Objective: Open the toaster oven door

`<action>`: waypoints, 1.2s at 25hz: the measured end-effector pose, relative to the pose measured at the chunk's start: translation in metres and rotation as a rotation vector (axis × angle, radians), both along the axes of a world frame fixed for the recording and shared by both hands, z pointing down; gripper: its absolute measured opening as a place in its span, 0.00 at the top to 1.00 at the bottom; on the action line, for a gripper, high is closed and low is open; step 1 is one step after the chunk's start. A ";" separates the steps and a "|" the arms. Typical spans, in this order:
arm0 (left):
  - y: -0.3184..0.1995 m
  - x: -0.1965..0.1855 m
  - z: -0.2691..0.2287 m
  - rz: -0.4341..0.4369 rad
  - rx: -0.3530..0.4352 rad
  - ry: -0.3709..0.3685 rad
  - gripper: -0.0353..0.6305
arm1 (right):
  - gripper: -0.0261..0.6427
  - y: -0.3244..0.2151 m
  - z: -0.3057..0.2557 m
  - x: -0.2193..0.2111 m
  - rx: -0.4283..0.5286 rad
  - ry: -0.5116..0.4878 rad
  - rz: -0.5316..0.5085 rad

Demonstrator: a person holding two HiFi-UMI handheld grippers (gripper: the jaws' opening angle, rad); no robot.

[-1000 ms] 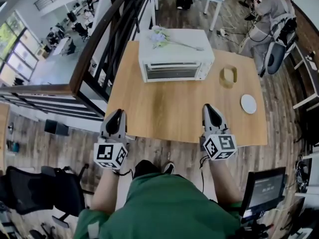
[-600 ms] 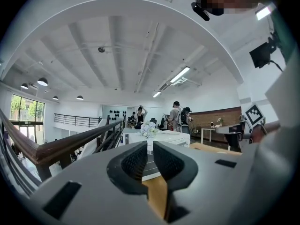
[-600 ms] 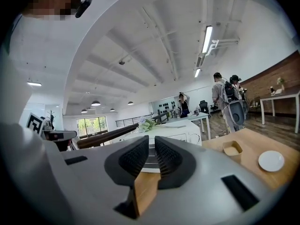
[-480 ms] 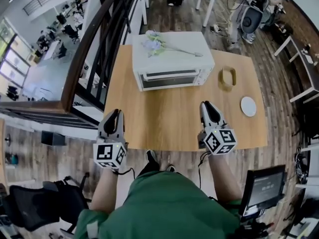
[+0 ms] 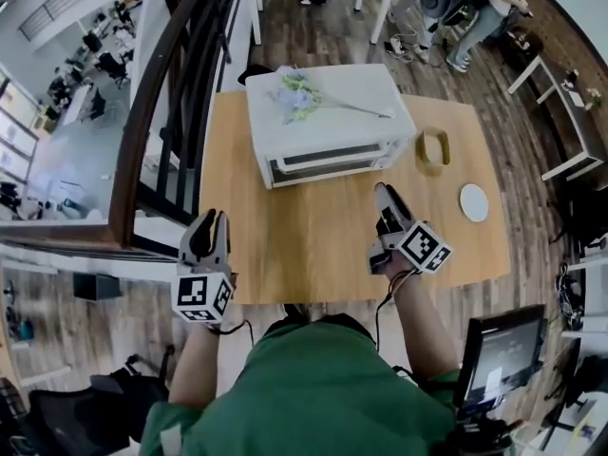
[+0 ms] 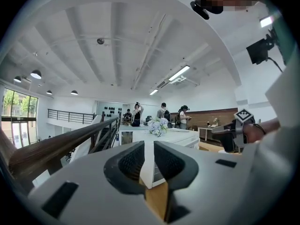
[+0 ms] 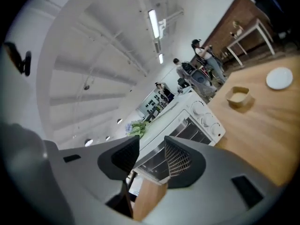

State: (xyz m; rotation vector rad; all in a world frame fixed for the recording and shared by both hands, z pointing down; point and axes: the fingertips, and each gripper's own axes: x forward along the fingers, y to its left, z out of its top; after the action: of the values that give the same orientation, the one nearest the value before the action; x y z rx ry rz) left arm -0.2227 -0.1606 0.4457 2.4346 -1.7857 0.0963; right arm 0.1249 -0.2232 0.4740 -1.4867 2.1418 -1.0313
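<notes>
A white toaster oven point(image 5: 328, 126) stands at the far middle of the wooden table point(image 5: 313, 245), its glass door point(image 5: 328, 162) closed and facing me. My right gripper point(image 5: 383, 196) hovers over the table a little in front of the oven's right end, angled toward it. Its jaws are opening with nothing between them; the right gripper view looks past the right gripper point(image 7: 152, 156) at the oven point(image 7: 187, 121). My left gripper point(image 5: 207, 218) is at the table's near left edge. A narrow gap shows at the left gripper point(image 6: 149, 158), and nothing is in it.
A bunch of pale flowers point(image 5: 299, 93) lies on the oven's top. A small wooden ring-shaped holder point(image 5: 433, 148) and a white round plate point(image 5: 473, 201) sit to the oven's right. A dark railing point(image 5: 171, 103) runs along the table's left side. People stand behind the table.
My right gripper has moved forward and turned left toward the oven, and its jaws have spread from shut. The left gripper has stayed near the table's front left edge.
</notes>
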 end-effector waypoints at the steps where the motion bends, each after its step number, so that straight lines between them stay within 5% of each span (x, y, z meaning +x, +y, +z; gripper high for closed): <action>1: -0.002 -0.003 0.001 0.002 -0.005 0.006 0.86 | 0.70 -0.004 0.003 0.001 -0.029 -0.065 0.022; 7: -0.019 -0.013 0.019 0.001 -0.041 0.003 0.86 | 0.69 -0.041 0.035 0.003 -0.135 -0.370 0.108; 12: -0.014 -0.016 0.016 -0.029 -0.044 -0.012 0.86 | 0.69 -0.069 0.055 0.011 -0.162 -0.511 0.157; 30: 0.023 -0.024 0.026 -0.191 -0.114 -0.035 0.86 | 0.71 -0.120 0.079 0.008 -0.226 -0.616 0.149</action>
State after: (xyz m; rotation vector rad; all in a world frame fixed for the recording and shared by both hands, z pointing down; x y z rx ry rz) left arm -0.2472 -0.1379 0.4721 2.1874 -1.9595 0.2178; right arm 0.1334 -0.3429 0.5532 -1.1817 1.5034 -1.4765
